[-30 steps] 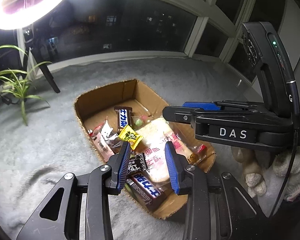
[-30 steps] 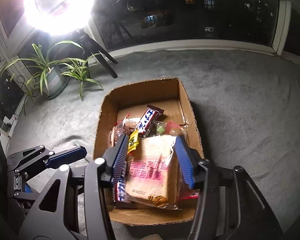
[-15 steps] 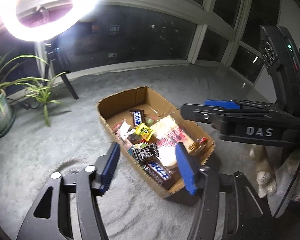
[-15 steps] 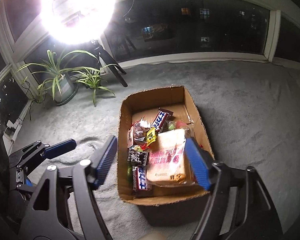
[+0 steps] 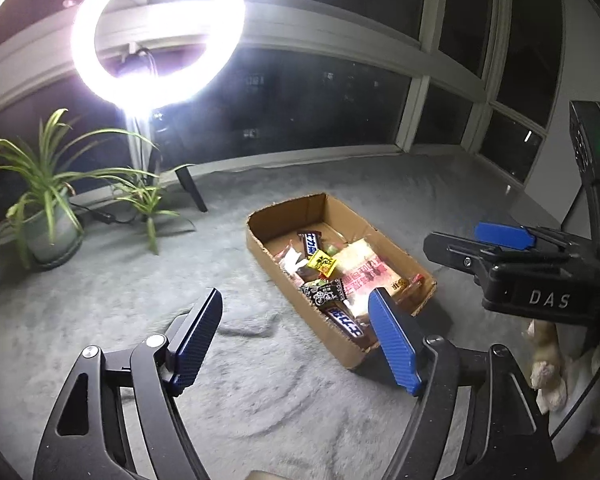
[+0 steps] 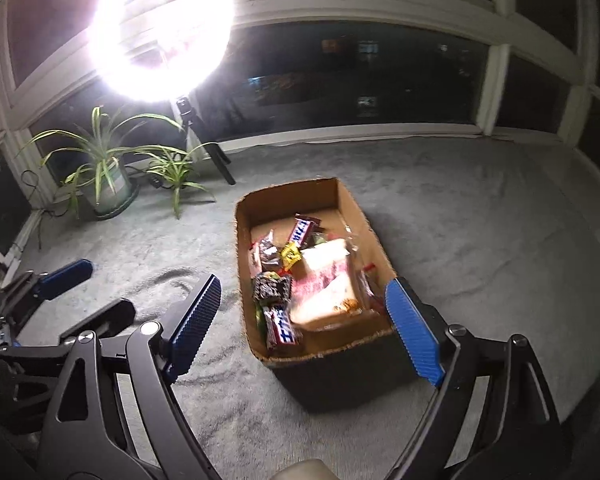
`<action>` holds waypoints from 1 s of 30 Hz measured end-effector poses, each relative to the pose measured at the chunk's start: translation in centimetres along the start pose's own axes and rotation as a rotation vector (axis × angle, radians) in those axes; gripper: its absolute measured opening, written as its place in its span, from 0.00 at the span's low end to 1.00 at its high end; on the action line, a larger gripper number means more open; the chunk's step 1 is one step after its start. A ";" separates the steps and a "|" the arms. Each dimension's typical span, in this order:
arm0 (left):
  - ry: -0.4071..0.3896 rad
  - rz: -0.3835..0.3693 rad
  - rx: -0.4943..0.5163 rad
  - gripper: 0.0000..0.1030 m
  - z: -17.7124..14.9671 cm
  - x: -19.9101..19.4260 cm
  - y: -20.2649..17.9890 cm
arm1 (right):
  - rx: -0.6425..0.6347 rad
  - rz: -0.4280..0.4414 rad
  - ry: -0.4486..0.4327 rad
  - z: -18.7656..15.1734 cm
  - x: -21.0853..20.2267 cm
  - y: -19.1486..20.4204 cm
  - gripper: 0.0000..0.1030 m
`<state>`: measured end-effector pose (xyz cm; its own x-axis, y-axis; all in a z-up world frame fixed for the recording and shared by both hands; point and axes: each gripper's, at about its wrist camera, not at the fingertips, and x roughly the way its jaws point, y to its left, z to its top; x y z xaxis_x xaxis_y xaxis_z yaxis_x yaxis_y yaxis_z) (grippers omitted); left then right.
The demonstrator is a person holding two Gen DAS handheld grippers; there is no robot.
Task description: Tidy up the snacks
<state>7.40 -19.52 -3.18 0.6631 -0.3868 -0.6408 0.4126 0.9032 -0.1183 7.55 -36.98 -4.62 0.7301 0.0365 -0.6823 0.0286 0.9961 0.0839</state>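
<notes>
Both pairs of fingers have just been opening and now stand wide with nothing between them: the left gripper (image 5: 296, 336) over grey carpet (image 5: 120, 280) beside the cardboard box (image 5: 268, 248), the right gripper (image 6: 304, 316) before its near end. Snacks fill the box from left wall to right: chocolate bars (image 6: 282, 326), yellow candy (image 6: 291, 255), wrapped bread (image 6: 328, 280)

Layout: cardboard box (image 6: 364, 216) on carpet (image 6: 480, 240), snacks inside.
Right wrist view: box at centre; in it, bread packet (image 6: 328, 280) at 3 o'clock side, chocolate bar (image 6: 282, 326) at 6, another chocolate bar (image 6: 302, 230) at 12. Potted plant (image 6: 104, 176) at 10 o'clock of box, ring light (image 6: 160, 28) behind it at 11; windows (image 6: 340, 76) behind all.
</notes>
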 end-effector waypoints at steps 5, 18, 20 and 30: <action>-0.003 0.006 -0.005 0.78 -0.7 -1.6 -0.1 | -0.014 -0.064 -0.036 -1.1 -1.7 0.8 0.95; -0.011 0.004 -0.036 0.78 -1.2 -3.5 0.2 | -0.025 -0.059 -0.057 -1.6 -3.1 2.1 0.95; -0.013 0.006 -0.038 0.78 -1.2 -3.5 0.2 | -0.024 -0.064 -0.060 -1.6 -3.2 2.2 0.95; -0.014 0.004 -0.040 0.78 -1.1 -3.5 0.3 | -0.025 -0.065 -0.060 -1.6 -3.1 2.2 0.95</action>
<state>4.46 -17.70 -1.79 0.6737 -0.3857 -0.6304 0.3849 0.9113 -0.1462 4.20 -34.79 -3.48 0.7671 -0.0326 -0.6407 0.0610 0.9979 0.0221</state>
